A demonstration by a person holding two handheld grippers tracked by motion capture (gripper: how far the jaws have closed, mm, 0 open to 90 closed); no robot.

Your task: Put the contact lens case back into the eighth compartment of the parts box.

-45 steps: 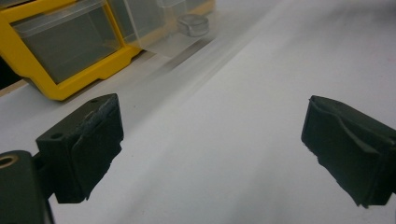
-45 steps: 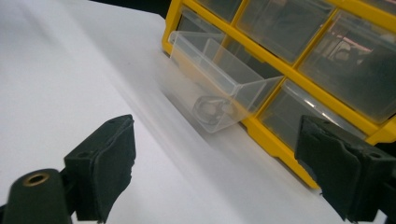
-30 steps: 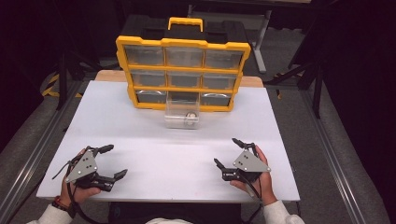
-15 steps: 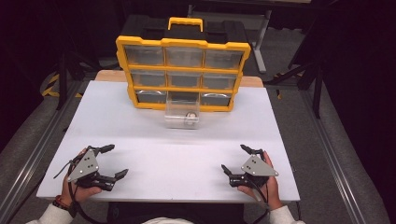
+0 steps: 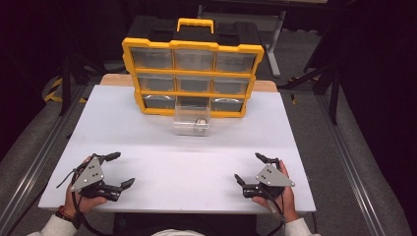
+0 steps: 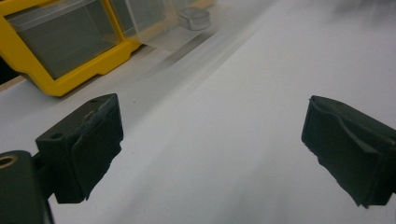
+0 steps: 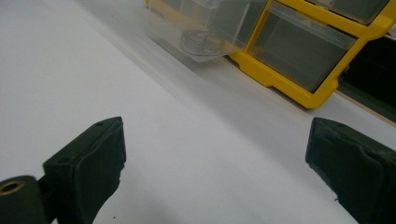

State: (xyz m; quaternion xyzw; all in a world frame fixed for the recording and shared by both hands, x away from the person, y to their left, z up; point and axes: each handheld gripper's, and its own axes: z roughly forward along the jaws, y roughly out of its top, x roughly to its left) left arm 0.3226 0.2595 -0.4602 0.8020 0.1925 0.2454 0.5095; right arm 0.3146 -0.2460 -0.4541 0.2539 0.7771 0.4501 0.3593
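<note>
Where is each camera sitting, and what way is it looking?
High view: above the person's side, looking forward and down on the white table; both hands, left gripper and right gripper open.
Left gripper view: rides the left gripper, facing the yellow organizer; two black jaws apart.
Right gripper view: rides the right gripper, facing the organizer from the other side; jaws have just been opening, nothing between.
Shared: the pulled-out clear drawer with a small round thing.
</note>
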